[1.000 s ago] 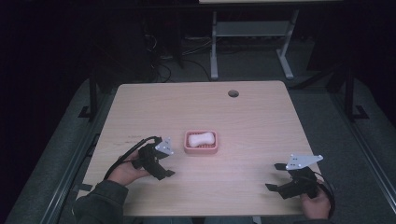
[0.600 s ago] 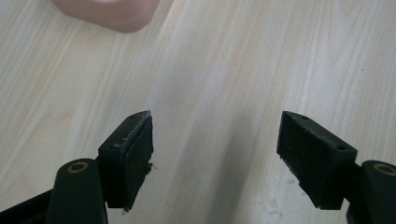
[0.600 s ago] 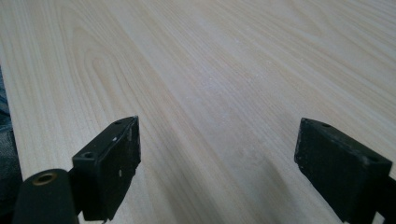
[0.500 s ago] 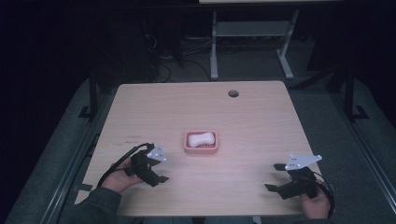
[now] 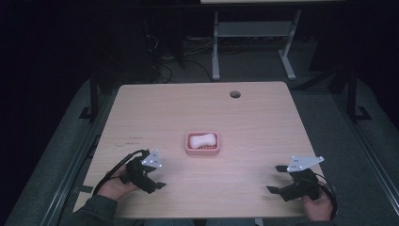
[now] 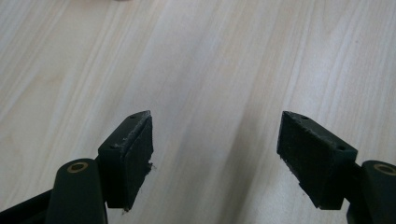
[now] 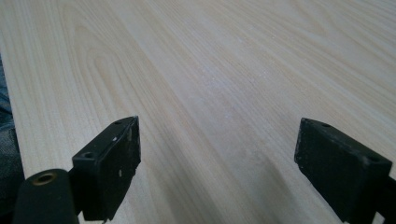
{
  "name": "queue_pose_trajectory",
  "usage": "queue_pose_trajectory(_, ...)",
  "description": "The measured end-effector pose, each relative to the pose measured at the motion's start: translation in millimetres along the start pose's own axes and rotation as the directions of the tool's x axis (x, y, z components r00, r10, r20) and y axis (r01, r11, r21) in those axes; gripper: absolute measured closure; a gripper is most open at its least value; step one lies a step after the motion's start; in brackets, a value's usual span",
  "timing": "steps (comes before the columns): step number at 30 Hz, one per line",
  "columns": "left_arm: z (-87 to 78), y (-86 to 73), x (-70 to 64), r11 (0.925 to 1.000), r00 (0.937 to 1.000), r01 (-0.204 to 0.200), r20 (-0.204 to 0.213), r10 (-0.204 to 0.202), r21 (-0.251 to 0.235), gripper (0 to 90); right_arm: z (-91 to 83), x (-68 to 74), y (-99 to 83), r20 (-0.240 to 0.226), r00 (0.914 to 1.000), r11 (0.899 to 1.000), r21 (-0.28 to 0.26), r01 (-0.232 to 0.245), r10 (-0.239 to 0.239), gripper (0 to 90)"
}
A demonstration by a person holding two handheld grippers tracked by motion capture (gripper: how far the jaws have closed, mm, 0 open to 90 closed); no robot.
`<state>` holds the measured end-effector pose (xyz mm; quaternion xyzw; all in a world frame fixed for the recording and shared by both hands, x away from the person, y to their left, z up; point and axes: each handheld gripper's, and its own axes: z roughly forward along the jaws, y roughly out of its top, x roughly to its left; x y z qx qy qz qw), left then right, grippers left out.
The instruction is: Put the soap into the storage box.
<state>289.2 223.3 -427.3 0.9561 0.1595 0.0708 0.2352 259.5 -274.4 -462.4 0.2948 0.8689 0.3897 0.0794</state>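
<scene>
Both claws are held wide open with nothing gripped: left claw [image 5: 155, 181] and right claw [image 5: 276, 179] low at the tabletop's [image 5: 263, 122] near corners. The white soap [image 5: 203, 140] is sat in the pink dish [image 5: 202, 150] mid-table, between them and farther back.

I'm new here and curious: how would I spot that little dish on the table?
Start at the wooden table. Near its middle, between and beyond the two hand-held grippers, sits a pink soap dish. It holds a white bar of soap, the table's only coloured item.
</scene>
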Motion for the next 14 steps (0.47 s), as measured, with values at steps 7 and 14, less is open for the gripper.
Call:
queue_pose_trajectory(7, 0.8, -12.4, -9.1, 0.9999, 0.9996, 0.009, -0.028, -0.009, 0.013, 26.3, -0.9, 1.7, 0.6, -0.002, 1.0000, 1.000, 0.001, 0.004, -0.004, 14.1)
queue_pose_trajectory(14, 0.8, -14.7, -9.5, 0.9998, 0.9988, 0.020, -0.045, -0.020, 0.008, 25.6, 1.0, 2.4, 1.3, -0.011, 0.9998, 1.000, 0.014, 0.014, -0.014, 14.2)
